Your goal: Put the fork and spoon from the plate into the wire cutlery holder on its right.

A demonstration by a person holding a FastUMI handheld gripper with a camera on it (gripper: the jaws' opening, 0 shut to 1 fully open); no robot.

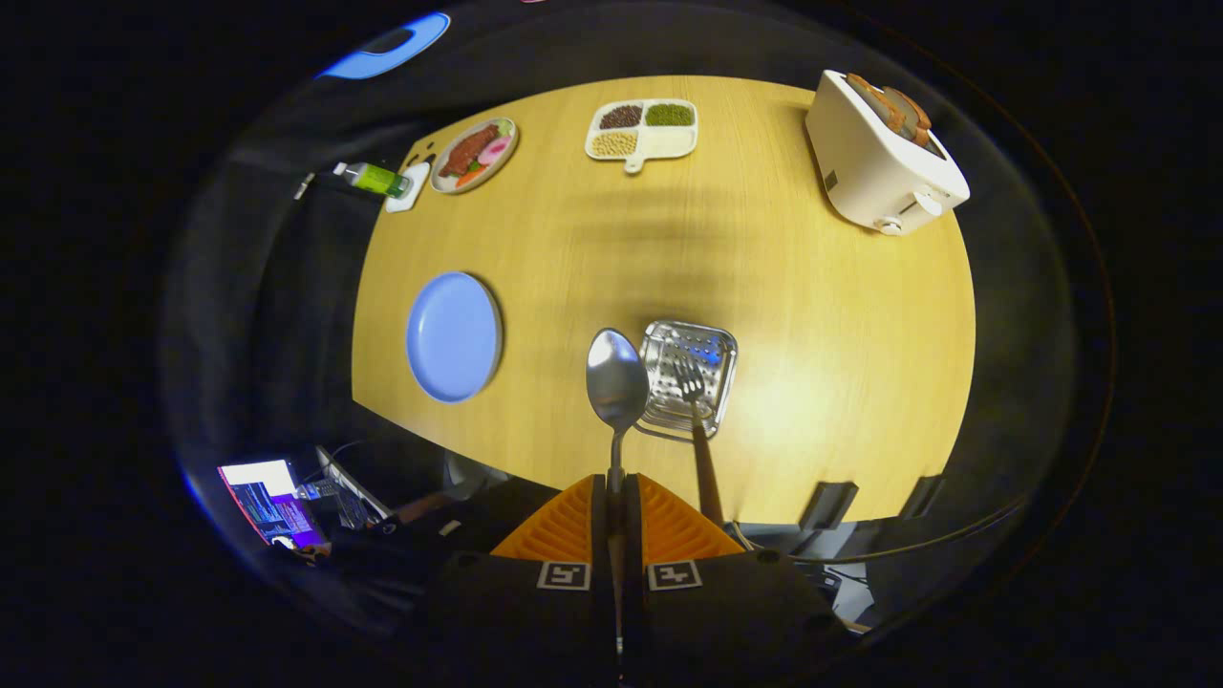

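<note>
My gripper (616,497) is shut on the handle of a steel spoon (616,382), whose bowl sticks out ahead of the orange fingers (564,526). I am high above the table. Just right of the spoon's bowl stands the perforated metal cutlery holder (712,344). A fork (696,411) with a brown handle stands in it, tines pointing away from me. The blue plate (454,334) lies bare on the table, left of the spoon.
On the wooden table (841,363) a white toaster (884,158) with bread stands far right. A divided tray of beans (642,129) and a plate of food (474,153) sit at the back, a green bottle (373,177) beside them. A lit screen (272,502) is below the table's near edge.
</note>
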